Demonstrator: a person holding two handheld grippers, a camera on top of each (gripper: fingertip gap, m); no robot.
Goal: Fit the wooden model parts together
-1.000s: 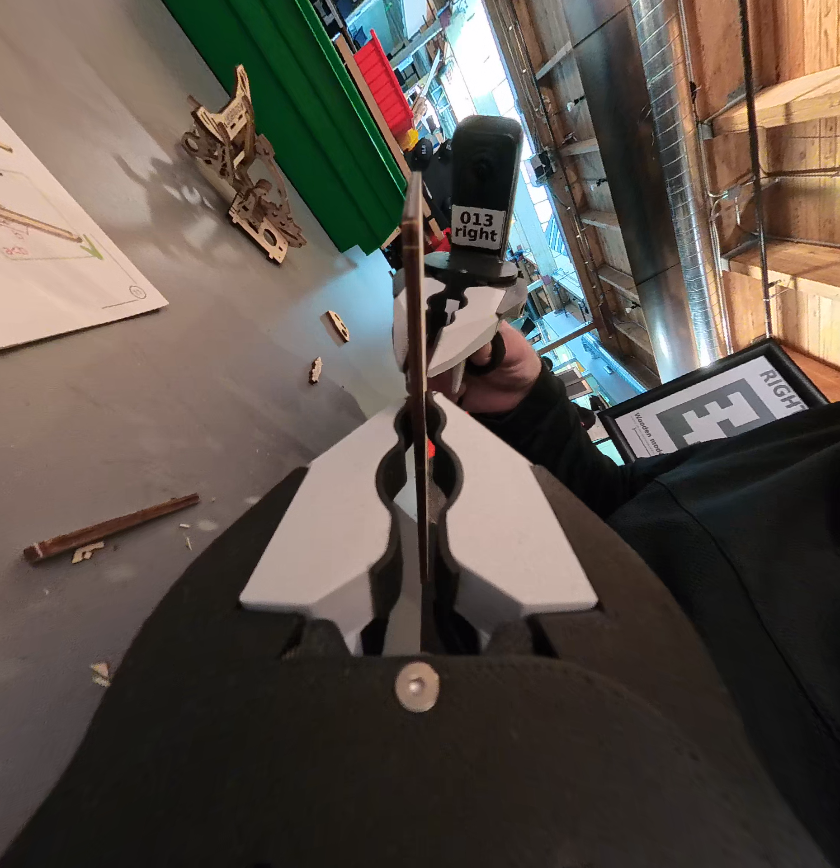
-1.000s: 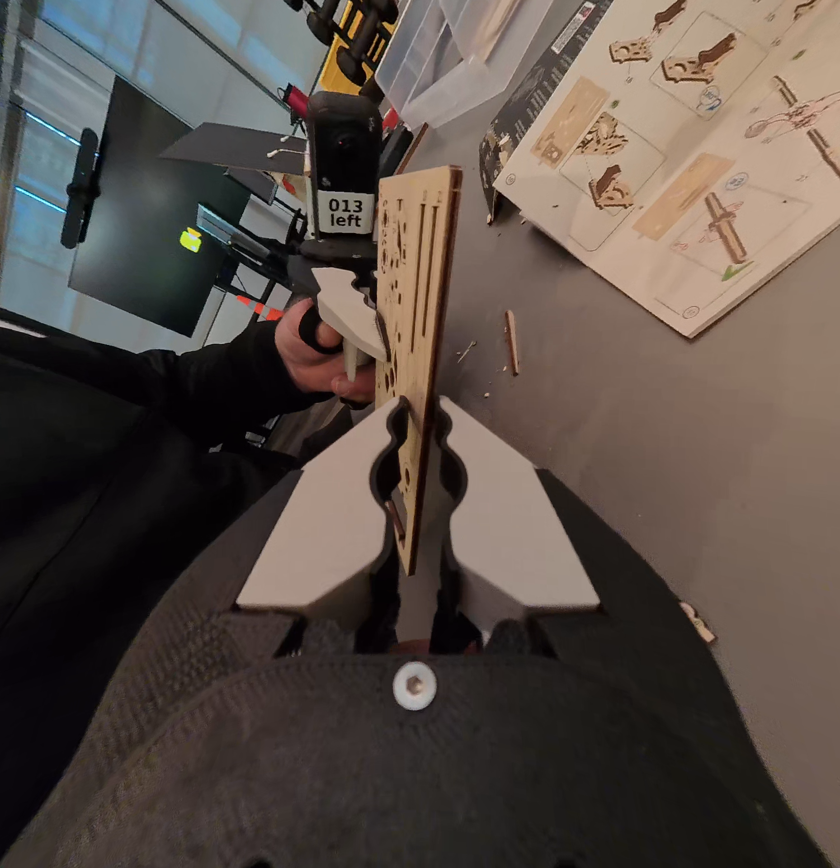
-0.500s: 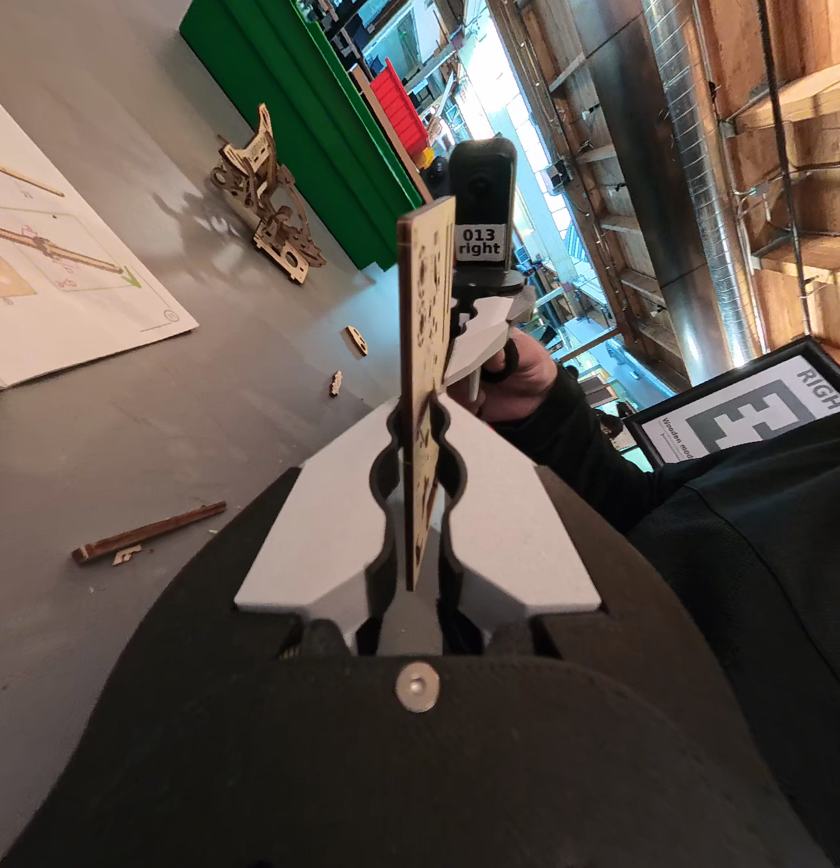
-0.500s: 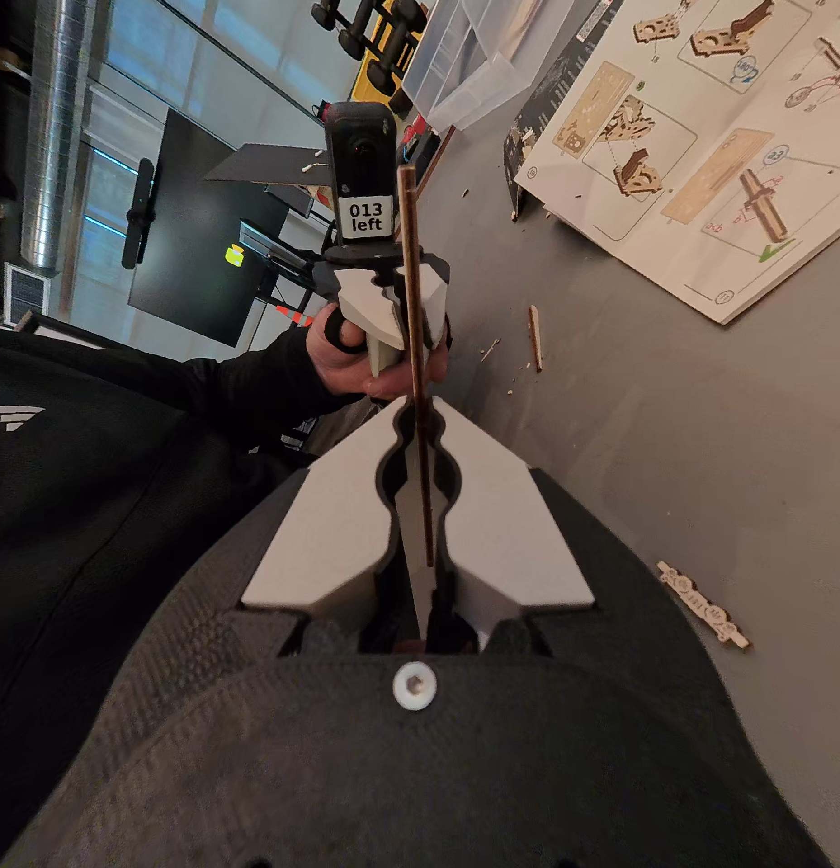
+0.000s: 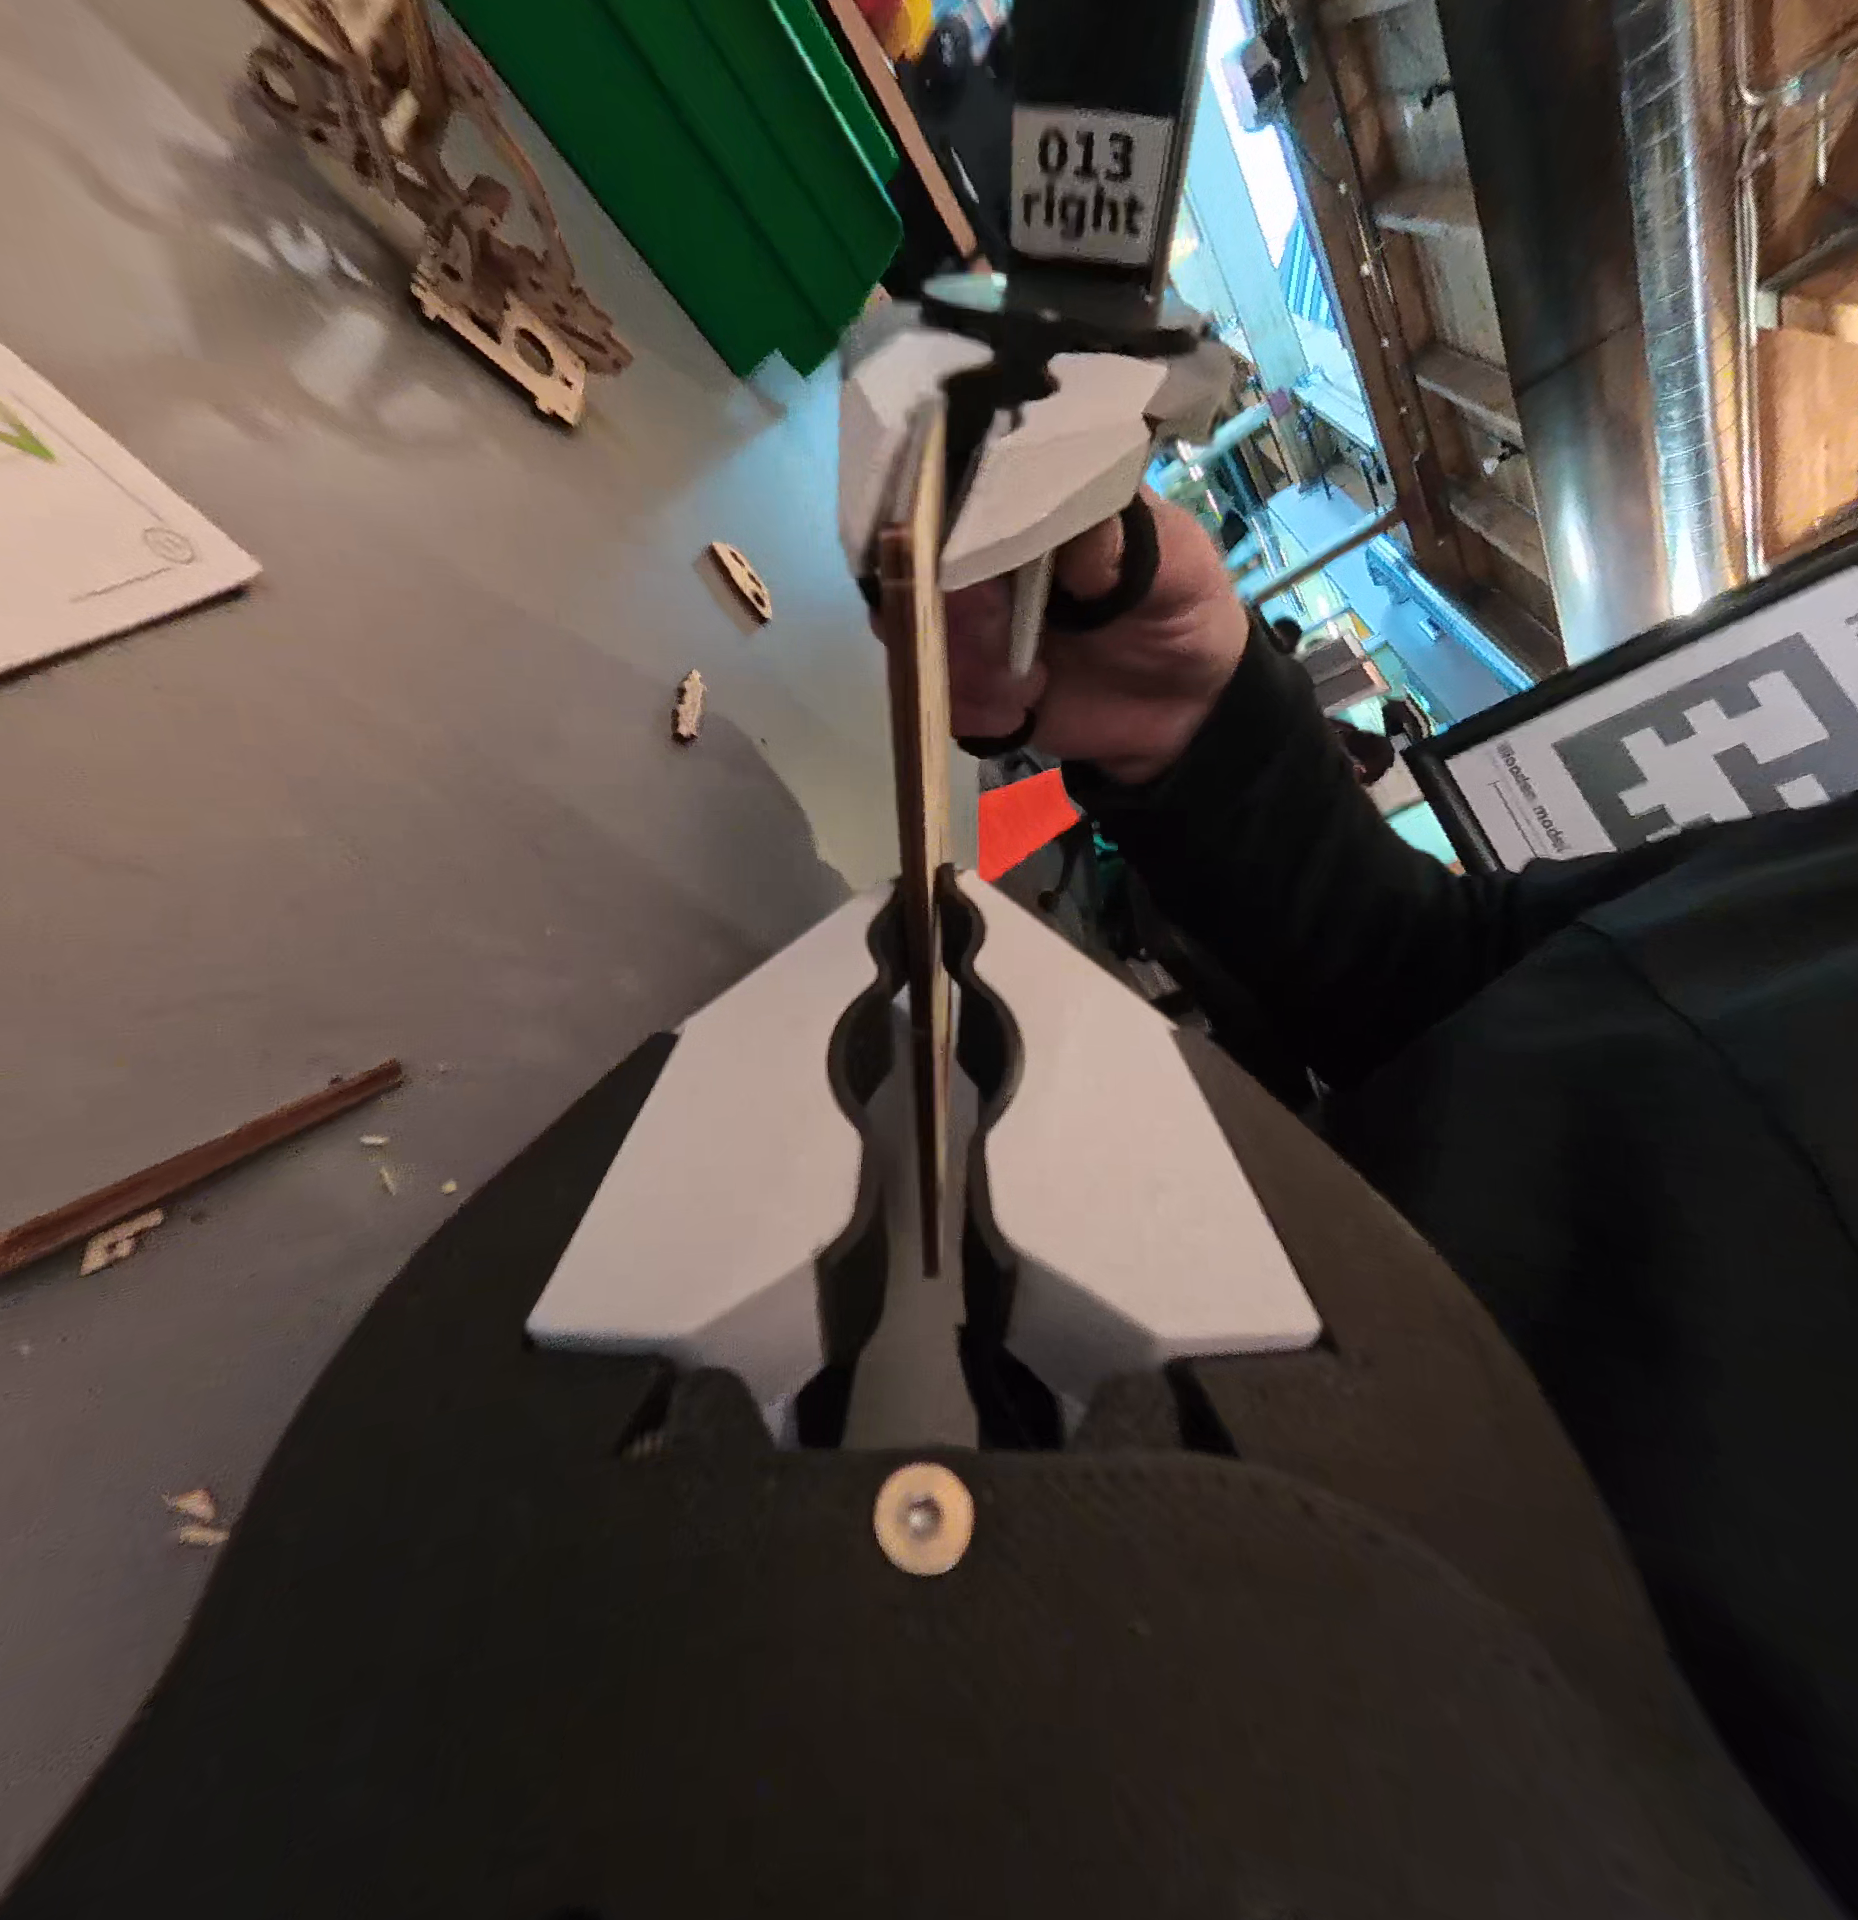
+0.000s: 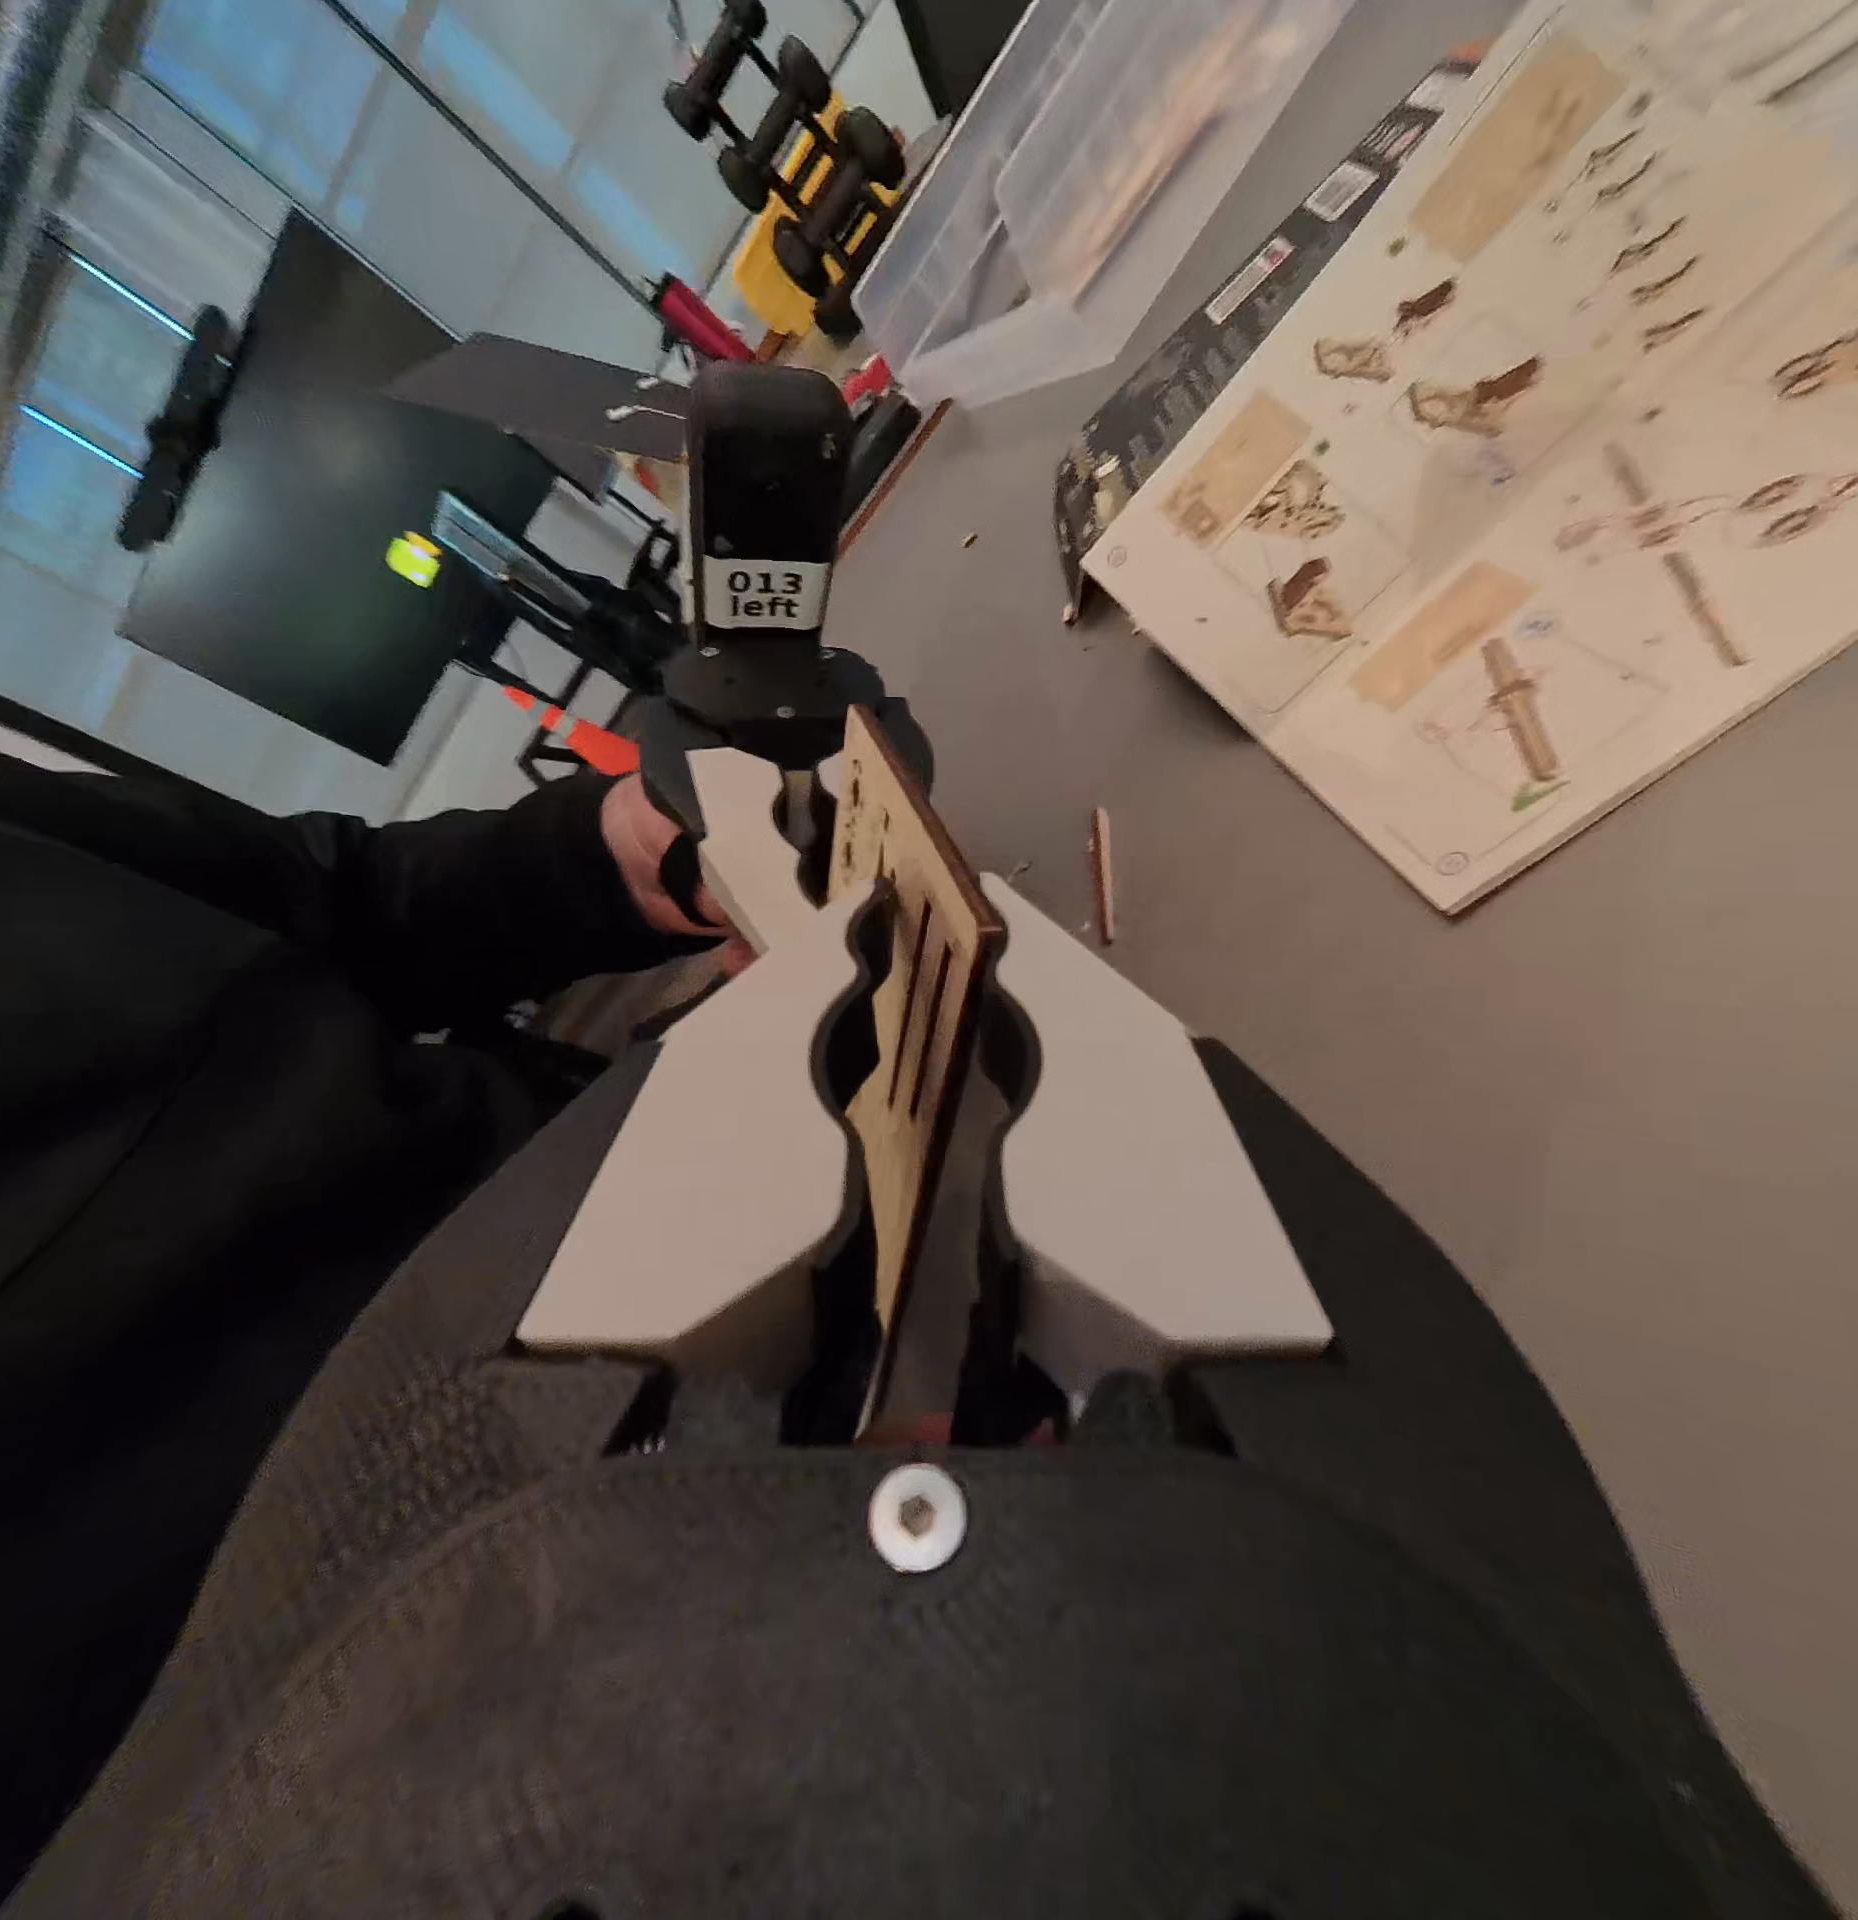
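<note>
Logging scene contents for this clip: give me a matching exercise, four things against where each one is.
1. plywood parts sheet
2. instruction sheet
3. part-built wooden model
4. dark wooden strip

a. on the grey table by the green bin
b. clamped between both hand-held grippers
c. lying among wood chips
d. spread flat, printed with diagrams

Pairs: 1-b, 2-d, 3-a, 4-c

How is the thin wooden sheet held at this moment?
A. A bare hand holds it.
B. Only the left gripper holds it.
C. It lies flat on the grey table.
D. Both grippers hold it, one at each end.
D: the wooden sheet runs between the closed fingers of the left gripper and the right gripper, above the table.
</note>
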